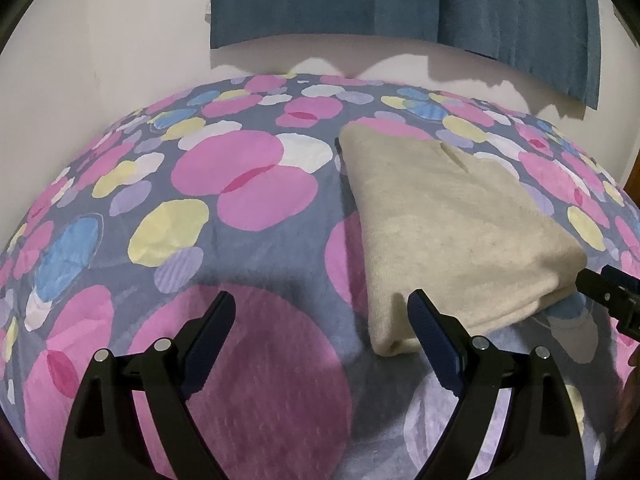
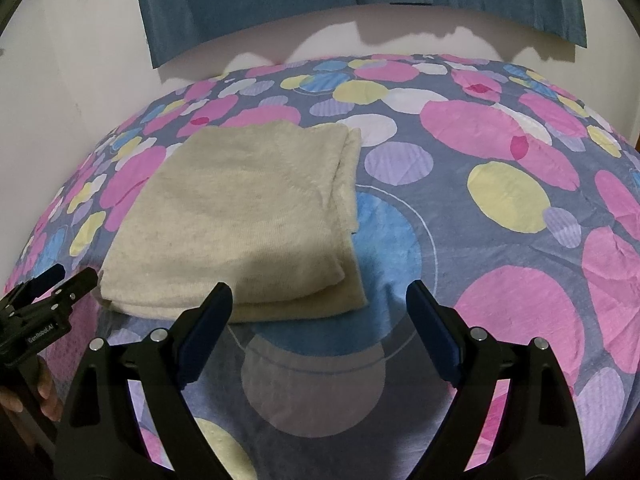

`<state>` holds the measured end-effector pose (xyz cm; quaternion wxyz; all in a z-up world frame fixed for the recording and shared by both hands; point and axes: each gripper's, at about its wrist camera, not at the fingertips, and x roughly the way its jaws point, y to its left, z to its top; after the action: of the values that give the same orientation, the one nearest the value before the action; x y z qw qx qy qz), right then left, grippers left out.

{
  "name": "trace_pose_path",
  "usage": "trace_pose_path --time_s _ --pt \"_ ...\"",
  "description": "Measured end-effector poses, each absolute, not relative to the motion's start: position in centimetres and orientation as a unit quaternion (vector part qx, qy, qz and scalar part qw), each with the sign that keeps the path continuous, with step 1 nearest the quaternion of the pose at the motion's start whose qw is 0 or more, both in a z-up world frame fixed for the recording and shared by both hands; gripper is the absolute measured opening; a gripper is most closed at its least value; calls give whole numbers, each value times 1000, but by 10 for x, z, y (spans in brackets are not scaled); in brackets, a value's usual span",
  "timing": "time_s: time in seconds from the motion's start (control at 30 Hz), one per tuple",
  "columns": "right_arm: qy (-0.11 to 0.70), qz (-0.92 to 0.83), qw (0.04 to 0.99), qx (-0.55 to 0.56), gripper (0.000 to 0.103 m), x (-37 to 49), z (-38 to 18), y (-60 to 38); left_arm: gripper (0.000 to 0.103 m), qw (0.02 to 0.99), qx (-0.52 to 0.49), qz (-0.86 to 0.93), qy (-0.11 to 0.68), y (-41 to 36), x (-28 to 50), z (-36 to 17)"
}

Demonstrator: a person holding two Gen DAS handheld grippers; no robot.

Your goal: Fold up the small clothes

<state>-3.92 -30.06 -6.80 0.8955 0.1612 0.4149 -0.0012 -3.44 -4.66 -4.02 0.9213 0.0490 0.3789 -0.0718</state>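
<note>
Beige knit cloth (image 2: 240, 216) is lying folded in a thick rectangle on the spotted bedspread (image 2: 500, 280), likely soft, light and floppy, so the near layered edge is looking like the best hold. Left gripper (image 1: 322, 344) and right gripper (image 2: 320, 334) are both hovering spread wide and empty at the cloth's near corners.

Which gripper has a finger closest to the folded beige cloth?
The left gripper: its right finger overlaps the folded beige cloth at the near corner. The right gripper also stands open, mostly over bare bedsheet.

Dim indoor light, soft shadows on bedspread (image 1: 248, 248), strong fisheye edge distortion.
</note>
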Motion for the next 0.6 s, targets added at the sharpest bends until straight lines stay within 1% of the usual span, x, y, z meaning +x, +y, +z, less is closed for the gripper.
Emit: trace_pose_path --time_s 0.27,0.3,0.33,0.4,0.47,0.6 --pt "417 2 895 158 88 -39 -68 -298 87 923 48 -57 377 -46 -33 -38" --pt "417 3 895 158 88 -39 -68 -297 87 923 52 -52 379 -47 -32 -39" --pt "417 4 895 158 88 -39 -69 -297 91 924 63 -37 376 -48 -32 -39" --pt "416 6 895 158 88 -39 -69 -297 92 931 72 -27 356 -47 -36 -37" --pt "415 8 896 157 88 -40 -69 -296 92 936 66 -39 344 -43 -36 -33" --pt "412 6 898 155 88 -40 -64 -307 92 933 47 -40 355 -26 -20 -27"
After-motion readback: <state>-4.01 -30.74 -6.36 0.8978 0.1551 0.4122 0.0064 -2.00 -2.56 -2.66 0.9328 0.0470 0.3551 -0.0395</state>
